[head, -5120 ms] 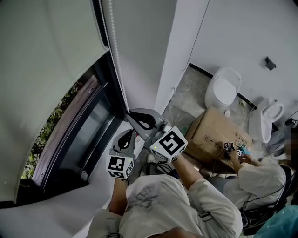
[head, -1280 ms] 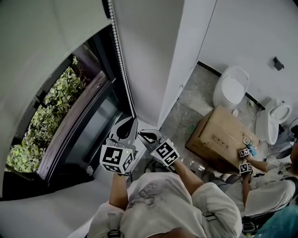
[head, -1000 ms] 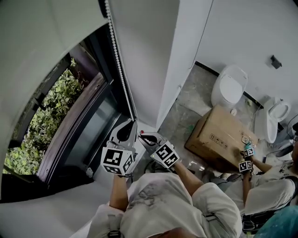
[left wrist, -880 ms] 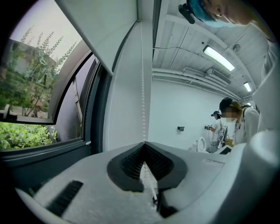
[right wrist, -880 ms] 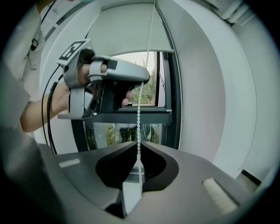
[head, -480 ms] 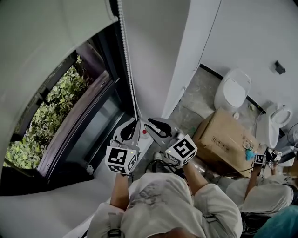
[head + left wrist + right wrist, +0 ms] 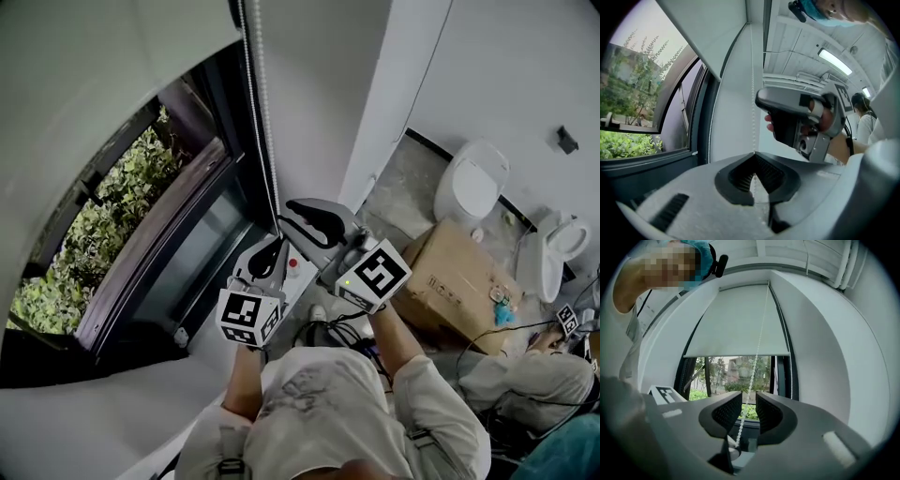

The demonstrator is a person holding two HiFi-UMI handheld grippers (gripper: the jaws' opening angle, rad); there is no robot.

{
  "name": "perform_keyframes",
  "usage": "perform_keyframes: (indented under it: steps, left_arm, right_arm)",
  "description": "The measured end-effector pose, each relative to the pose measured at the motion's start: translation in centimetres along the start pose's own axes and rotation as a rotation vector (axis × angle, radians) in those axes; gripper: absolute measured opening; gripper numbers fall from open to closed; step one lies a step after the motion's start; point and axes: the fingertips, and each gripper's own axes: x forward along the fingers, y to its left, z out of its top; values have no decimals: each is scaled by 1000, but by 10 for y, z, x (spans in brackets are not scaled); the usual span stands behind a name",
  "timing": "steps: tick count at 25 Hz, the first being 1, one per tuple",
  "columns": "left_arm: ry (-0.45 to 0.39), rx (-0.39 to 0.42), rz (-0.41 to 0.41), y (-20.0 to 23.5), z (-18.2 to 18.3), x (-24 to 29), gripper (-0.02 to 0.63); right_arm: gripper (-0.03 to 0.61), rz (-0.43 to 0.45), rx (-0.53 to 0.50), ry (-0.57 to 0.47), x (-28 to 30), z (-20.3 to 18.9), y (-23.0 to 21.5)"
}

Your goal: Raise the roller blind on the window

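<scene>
The pale roller blind (image 7: 736, 329) covers the upper part of the window, with greenery showing below its bottom bar. Its white bead chain (image 7: 259, 103) hangs down beside the dark frame. My left gripper (image 7: 277, 244) is shut on the bead chain (image 7: 751, 93), low near the sill. My right gripper (image 7: 292, 221) is just above it, and its jaws have just been opening. In the right gripper view the bead chain (image 7: 759, 348) runs between the spread pads of the right gripper (image 7: 749, 404) without being pressed. The right gripper (image 7: 801, 117) also shows above the left gripper (image 7: 753, 154).
A white wall (image 7: 319, 84) stands right of the window and a white sill (image 7: 103, 412) below it. On the floor to the right are a cardboard box (image 7: 450, 272), two toilets (image 7: 473, 183) and a seated person (image 7: 525, 375).
The right gripper has let go of the chain, opened, and risen from beside the left gripper to above it. The left gripper stays shut on the chain in the same place.
</scene>
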Motion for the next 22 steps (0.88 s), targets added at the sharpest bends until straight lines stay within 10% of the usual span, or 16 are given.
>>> perform_keyframes:
  steps: [22]
  left_arm:
    - [29, -21, -11, 0, -23, 1, 8]
  right_arm:
    - [11, 14, -16, 9, 21, -2, 0]
